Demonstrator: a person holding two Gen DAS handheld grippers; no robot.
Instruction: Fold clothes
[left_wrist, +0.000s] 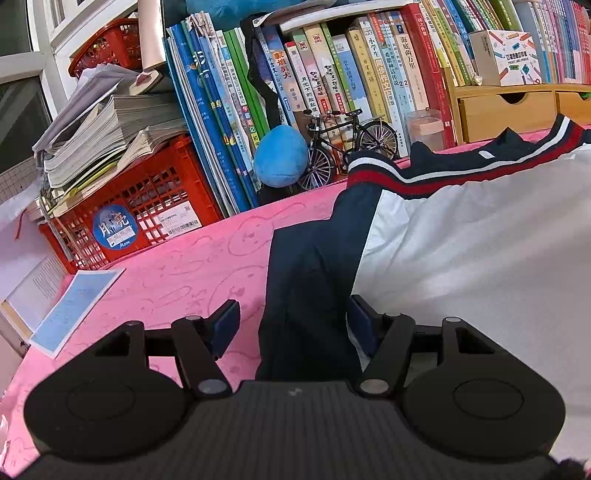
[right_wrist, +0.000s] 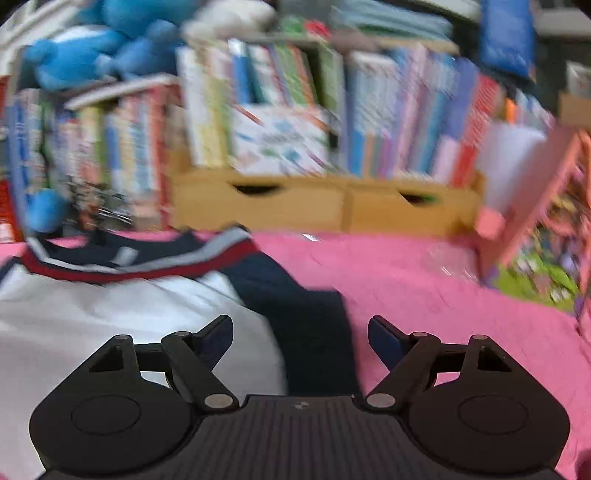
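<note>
**Both grippers spread over the sleeves of a shirt on the pink cloth**

A white shirt with navy sleeves and a collar striped red, white and navy (left_wrist: 461, 236) lies flat on a pink tablecloth printed with faint outline drawings (left_wrist: 177, 266); its collar points toward the row of upright children's books (left_wrist: 332, 85) at the back of the table.

The left gripper (left_wrist: 291, 325), black with blue pads, has its jaws apart; one navy sleeve (left_wrist: 306, 280) runs down between them, and the pad on the right of that view sits right at the sleeve's edge, though whether it presses on the cloth cannot be told; the pad on the left stands clear of the sleeve over bare pink cloth.

The right gripper (right_wrist: 301, 336) also stands wide apart; the other navy sleeve (right_wrist: 310, 317) lies between its fingers, touching neither pad as far as the blurred view shows; the white body of the shirt is to the left in that view, pink cloth to the right.

Beyond the shirt in the left wrist view: a red plastic crate (left_wrist: 147, 206) loaded with stacked papers, a blue egg-shaped plush toy (left_wrist: 280, 155), a small black model bicycle (left_wrist: 347, 147), and a light wooden drawer unit (left_wrist: 506, 110); a thin blue-covered booklet (left_wrist: 74, 306) rests at the table's left edge.
</note>
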